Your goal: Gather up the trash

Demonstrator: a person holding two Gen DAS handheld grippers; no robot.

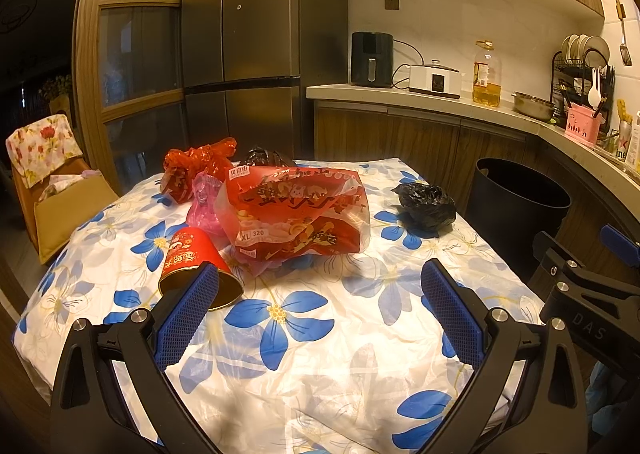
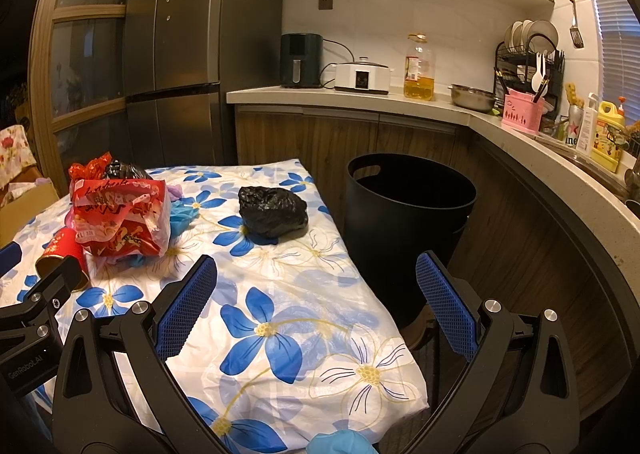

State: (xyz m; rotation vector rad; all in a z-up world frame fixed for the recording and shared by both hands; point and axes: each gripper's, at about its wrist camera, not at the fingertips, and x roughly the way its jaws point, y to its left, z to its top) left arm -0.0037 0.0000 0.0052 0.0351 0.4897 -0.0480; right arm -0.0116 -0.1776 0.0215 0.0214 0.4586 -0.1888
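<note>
Bare cloth is lying open along the near edge of the table (image 1: pixel 320 354) and through its middle. Red bags (image 1: pixel 296 209) and a tipped red cup (image 1: pixel 192 258) are crowding the far left corner; a black bag (image 2: pixel 272 209) is sitting alone near the right edge. The black bin (image 2: pixel 404 213) is standing just beside that edge, its mouth unobstructed.

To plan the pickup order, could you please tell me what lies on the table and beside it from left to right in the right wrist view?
Red paper cup → large red printed bag → crumpled black bag → black trash bin, which stands off the table's right edge.
</note>
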